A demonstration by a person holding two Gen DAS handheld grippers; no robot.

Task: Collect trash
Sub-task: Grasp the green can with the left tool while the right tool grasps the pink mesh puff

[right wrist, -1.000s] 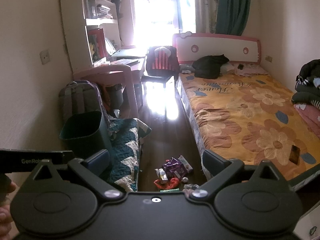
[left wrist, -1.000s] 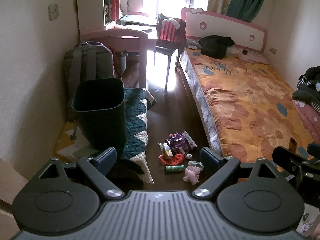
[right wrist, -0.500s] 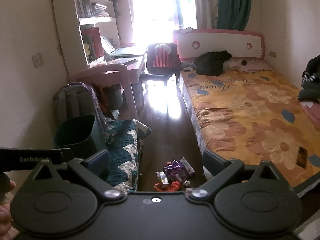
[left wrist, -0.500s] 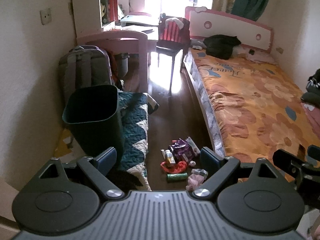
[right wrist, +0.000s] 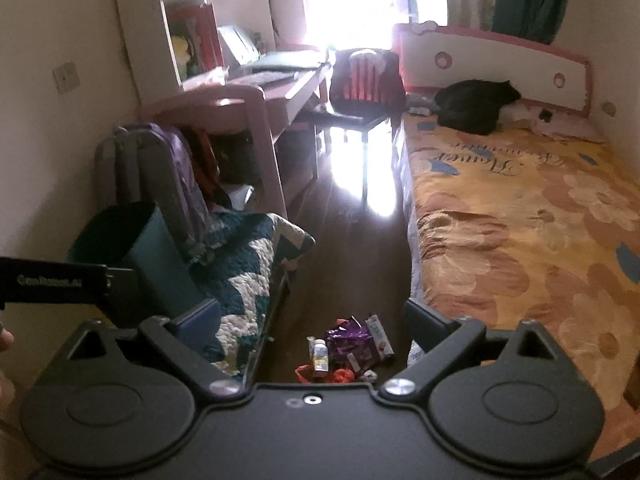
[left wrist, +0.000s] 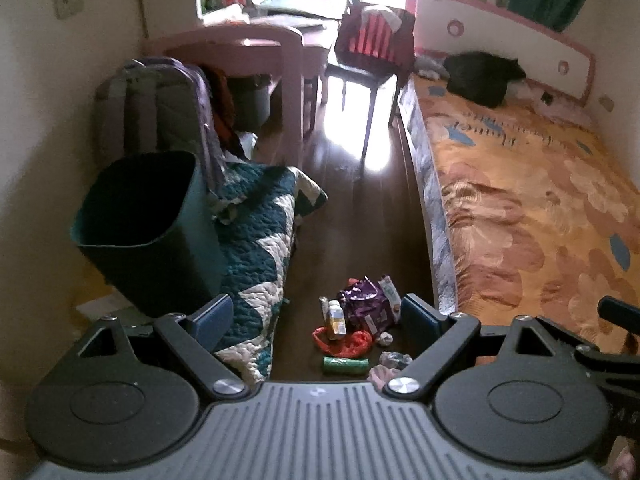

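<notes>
Bin (left wrist: 148, 232) on floor's left edge, inside too dark to tell; trash (left wrist: 358, 320) beside bed (left wrist: 540, 208); left gripper (left wrist: 318, 320) and right gripper (right wrist: 312, 330) spread, gripping nothing.

On the floor lie one purple wrapper (left wrist: 362, 300), one small bottle (left wrist: 335, 318), one red bag (left wrist: 346, 342), one green roll (left wrist: 345, 365) and one white packet (left wrist: 390, 292). There is one bin (left wrist: 148, 232), one backpack (left wrist: 160, 116), one quilt (left wrist: 260, 240), one chair (left wrist: 370, 52) and one bed (left wrist: 532, 200). Two claws show, one (left wrist: 318, 312) in each wrist view (right wrist: 314, 324).

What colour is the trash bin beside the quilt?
Dark teal green. The bin shows best in the left wrist view, standing open-topped against the quilt.
</notes>
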